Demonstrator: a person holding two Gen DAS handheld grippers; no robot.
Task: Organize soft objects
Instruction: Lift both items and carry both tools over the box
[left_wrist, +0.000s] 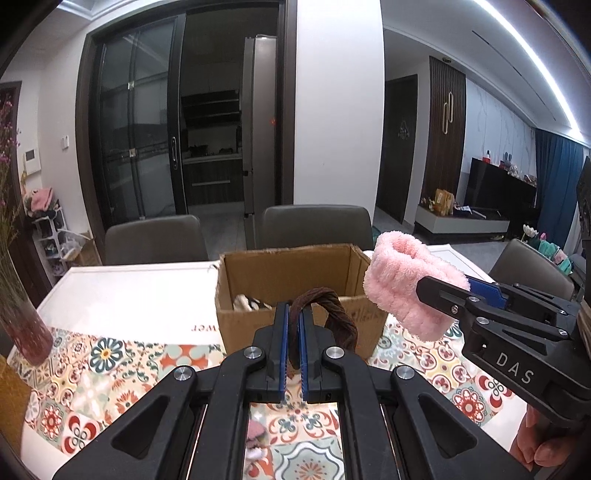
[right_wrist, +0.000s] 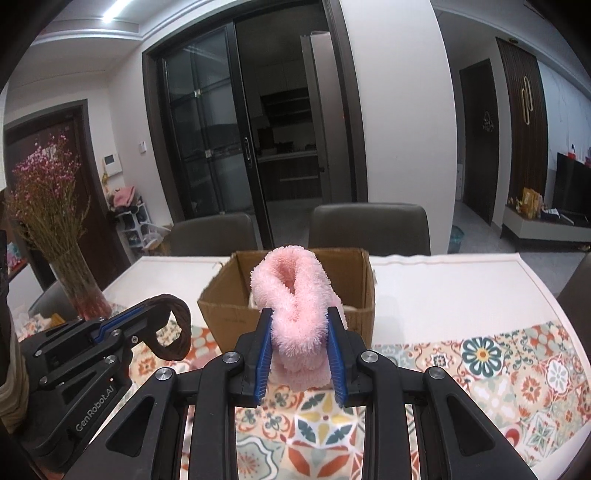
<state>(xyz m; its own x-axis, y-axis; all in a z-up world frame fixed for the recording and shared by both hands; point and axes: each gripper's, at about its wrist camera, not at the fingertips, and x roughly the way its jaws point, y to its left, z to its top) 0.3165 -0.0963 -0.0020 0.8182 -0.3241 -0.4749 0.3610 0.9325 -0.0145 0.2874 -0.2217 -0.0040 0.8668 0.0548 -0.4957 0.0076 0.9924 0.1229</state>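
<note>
Left wrist view shows the left hand-held gripper (left_wrist: 294, 321) pinched almost fully closed on a brown braided headband (left_wrist: 325, 314), whose loop stands up beyond the blue pads. Just behind it sits an open cardboard box (left_wrist: 291, 269) on the table (left_wrist: 140, 291), with a black-and-white soft item (left_wrist: 249, 303) inside. Right wrist view shows the right hand-held gripper (right_wrist: 300, 328) narrowly open and squeezing a fluffy pink band (right_wrist: 295, 306), held above the patterned tablecloth (right_wrist: 498, 362) in front of the box.
</note>
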